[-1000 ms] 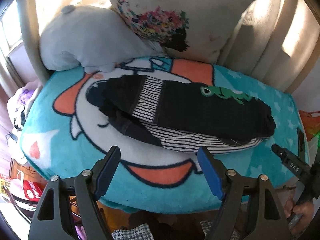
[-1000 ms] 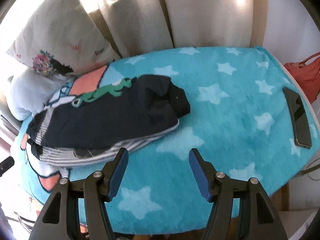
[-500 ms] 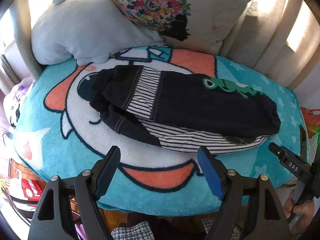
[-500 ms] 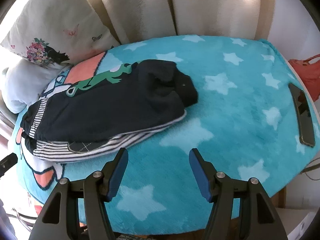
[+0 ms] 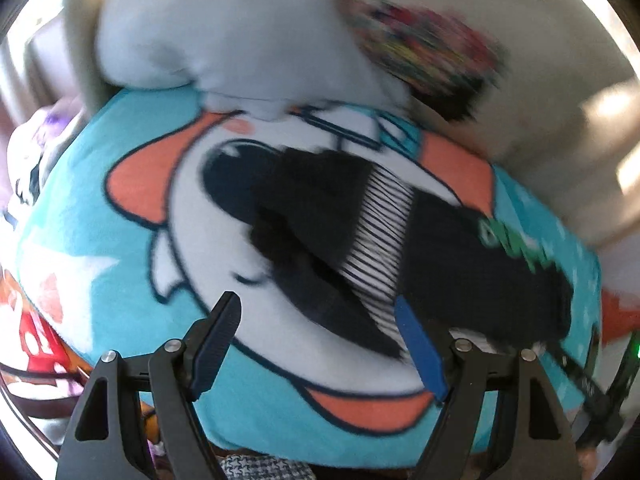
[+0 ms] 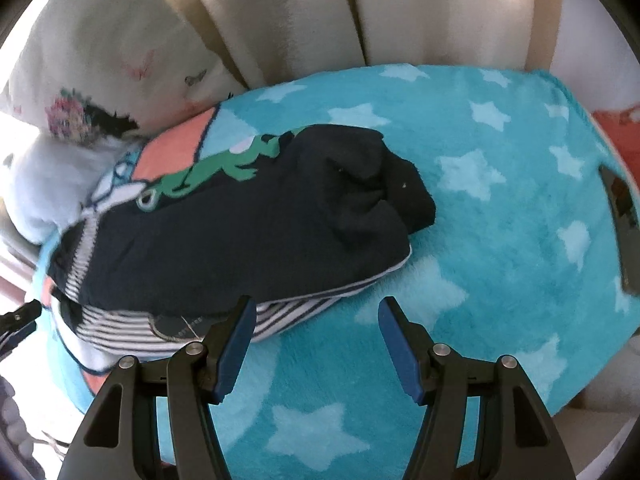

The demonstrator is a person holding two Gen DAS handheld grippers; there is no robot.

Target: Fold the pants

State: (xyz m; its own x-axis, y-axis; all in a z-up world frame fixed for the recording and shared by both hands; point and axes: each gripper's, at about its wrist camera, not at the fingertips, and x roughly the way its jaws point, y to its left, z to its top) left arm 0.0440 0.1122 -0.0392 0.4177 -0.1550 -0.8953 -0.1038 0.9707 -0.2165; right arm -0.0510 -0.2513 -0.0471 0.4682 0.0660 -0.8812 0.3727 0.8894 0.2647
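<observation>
The pants lie folded lengthwise on the blanket, dark side up, with a green print along their far edge and striped lining showing along the near edge. Beyond the pants sit a grey cushion and a flowered pillow, both resting against the curtain. A phone lies on the blanket well to the right of the pants.

The left claw is released, its fingers spread and holding nothing, hovering just short of the pants' striped waist end; this view is blurred. The right claw is also released and empty, with its left finger just at the pants' striped near edge; whether it touches, I cannot tell.
</observation>
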